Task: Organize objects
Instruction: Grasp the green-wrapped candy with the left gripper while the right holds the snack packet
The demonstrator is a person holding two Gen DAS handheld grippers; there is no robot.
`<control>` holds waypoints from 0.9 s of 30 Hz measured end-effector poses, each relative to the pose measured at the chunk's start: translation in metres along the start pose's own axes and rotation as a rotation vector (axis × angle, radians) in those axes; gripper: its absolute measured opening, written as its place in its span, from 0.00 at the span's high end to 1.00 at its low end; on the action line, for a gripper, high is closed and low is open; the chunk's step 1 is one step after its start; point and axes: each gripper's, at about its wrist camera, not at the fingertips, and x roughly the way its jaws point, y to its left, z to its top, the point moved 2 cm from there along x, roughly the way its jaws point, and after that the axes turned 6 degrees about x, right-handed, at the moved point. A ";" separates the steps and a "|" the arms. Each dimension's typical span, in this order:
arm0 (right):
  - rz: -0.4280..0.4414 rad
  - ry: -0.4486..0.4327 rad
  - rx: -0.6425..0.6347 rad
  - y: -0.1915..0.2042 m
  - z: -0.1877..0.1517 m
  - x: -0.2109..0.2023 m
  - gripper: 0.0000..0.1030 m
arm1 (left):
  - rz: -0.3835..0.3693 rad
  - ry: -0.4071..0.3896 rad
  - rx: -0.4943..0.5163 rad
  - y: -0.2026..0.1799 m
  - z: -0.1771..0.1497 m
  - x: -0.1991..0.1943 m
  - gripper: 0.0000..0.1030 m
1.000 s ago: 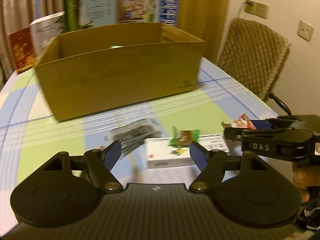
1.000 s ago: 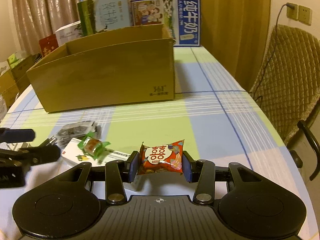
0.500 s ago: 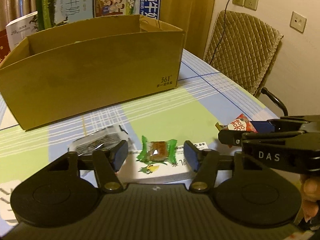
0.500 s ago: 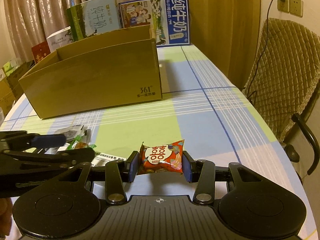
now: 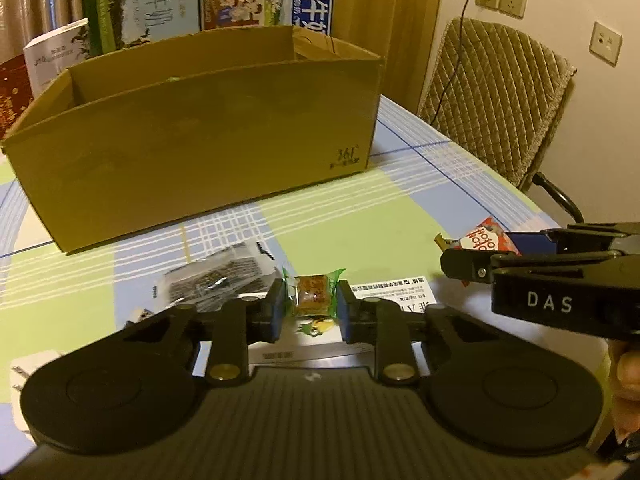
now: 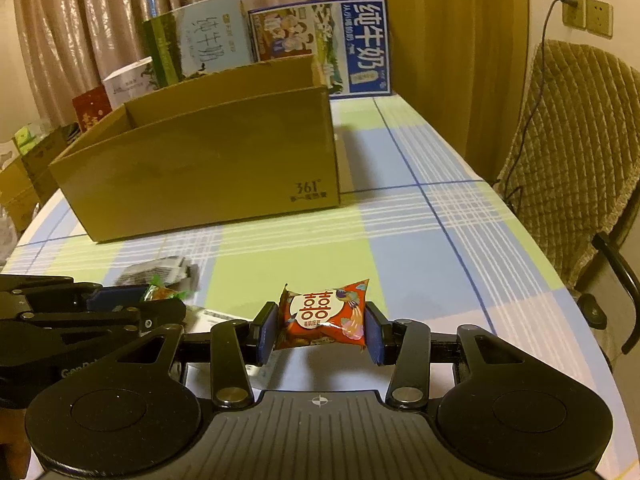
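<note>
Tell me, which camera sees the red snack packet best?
The right wrist view: the red snack packet faces the camera, whole, pinched in the right gripper. The left wrist view shows only part of it, seen from the side behind that gripper's fingers.

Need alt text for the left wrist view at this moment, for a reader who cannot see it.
The left gripper is closed on a green-wrapped candy above a white box on a checked tablecloth. At right, the right gripper holds a red snack packet. An open cardboard box stands behind, with a clear packet in front of it.
</note>
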 end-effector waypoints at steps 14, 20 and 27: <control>0.098 -0.036 -0.070 0.048 0.007 -0.025 0.59 | 0.095 -0.055 -0.063 0.038 0.003 -0.073 0.79; 0.126 -0.037 -0.100 0.069 0.005 -0.029 0.59 | 0.124 -0.052 -0.090 0.051 -0.008 -0.087 0.79; 0.138 -0.032 -0.127 0.084 0.003 -0.028 0.59 | 0.138 -0.050 -0.119 0.061 -0.018 -0.098 0.79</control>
